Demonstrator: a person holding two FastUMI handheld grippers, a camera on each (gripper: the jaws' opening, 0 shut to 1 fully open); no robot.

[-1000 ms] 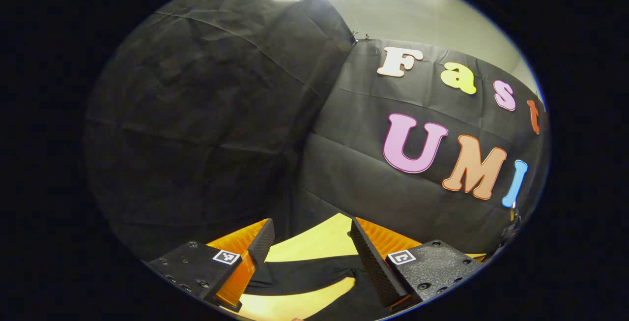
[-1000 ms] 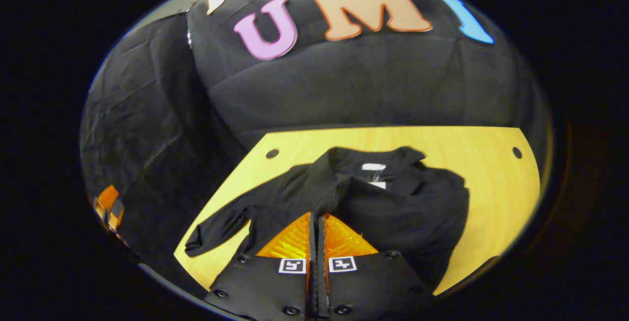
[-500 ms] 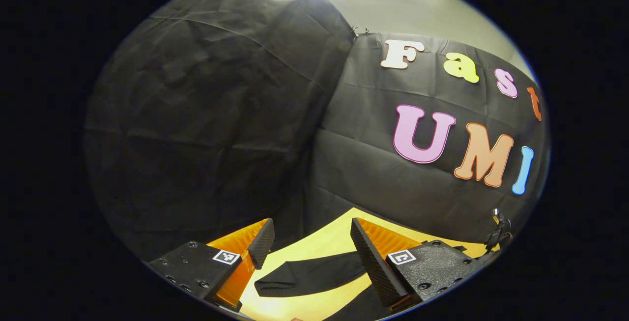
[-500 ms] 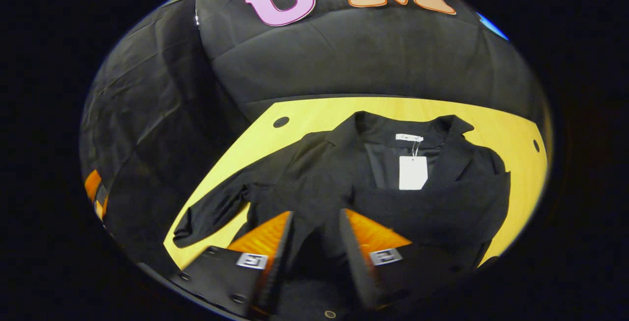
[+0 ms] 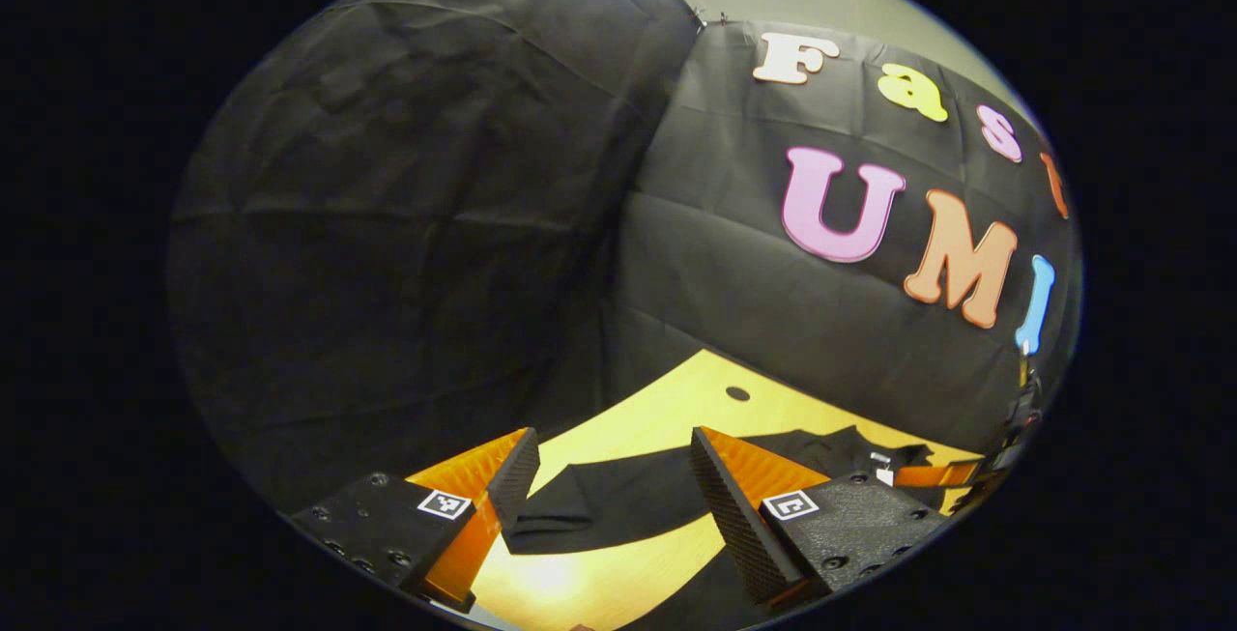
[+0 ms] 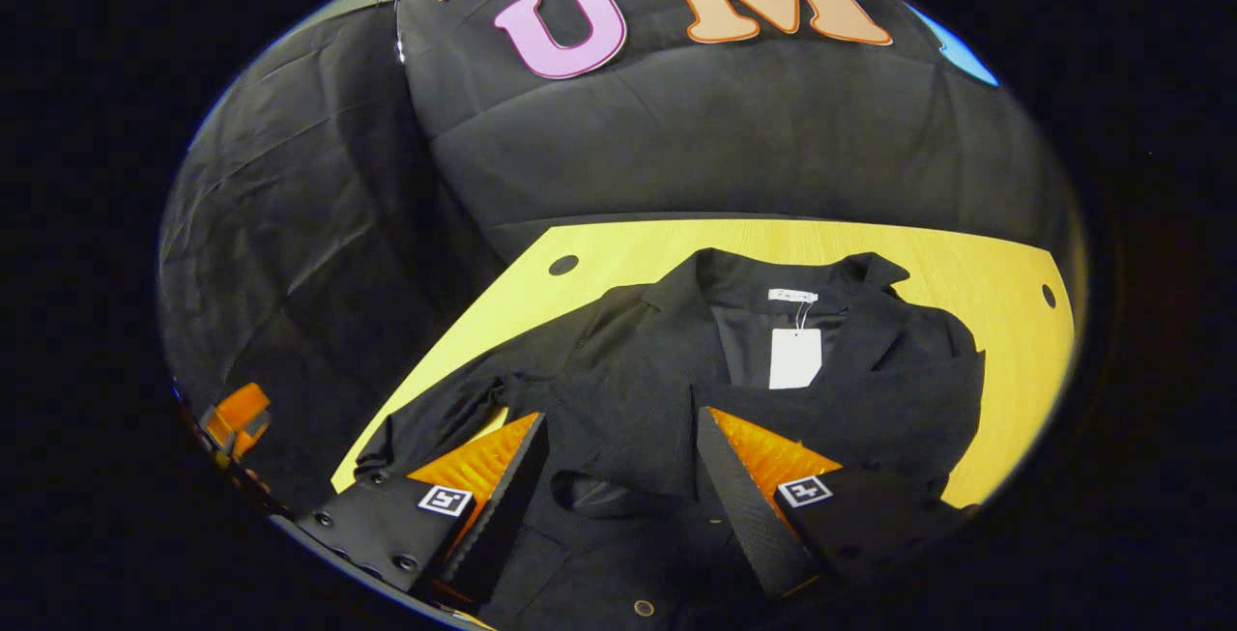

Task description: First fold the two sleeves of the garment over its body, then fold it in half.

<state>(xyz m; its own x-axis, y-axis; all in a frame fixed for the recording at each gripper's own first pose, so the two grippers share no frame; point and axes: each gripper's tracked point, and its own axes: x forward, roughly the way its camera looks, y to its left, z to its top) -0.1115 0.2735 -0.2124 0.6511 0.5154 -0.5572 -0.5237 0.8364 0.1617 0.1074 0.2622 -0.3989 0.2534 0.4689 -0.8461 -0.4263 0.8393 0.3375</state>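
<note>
A black collared garment lies spread on the yellow table, with a white tag at its neck. One sleeve is laid across the body, its cuff between my right gripper's fingers. My right gripper hovers open just above it, holding nothing. The other sleeve still stretches out to the left over the table. In the left gripper view that sleeve lies flat just ahead of my left gripper, which is open and empty above the table.
The booth's black cloth walls close in the table at the back and left. Round holes mark the tabletop's corners. The left gripper shows at the left edge of the right gripper view; the right gripper shows far right in the left gripper view.
My right gripper went from shut to open, letting the sleeve drop onto the garment's body. The left gripper tilted down, bringing more of the table and outstretched sleeve into view.
</note>
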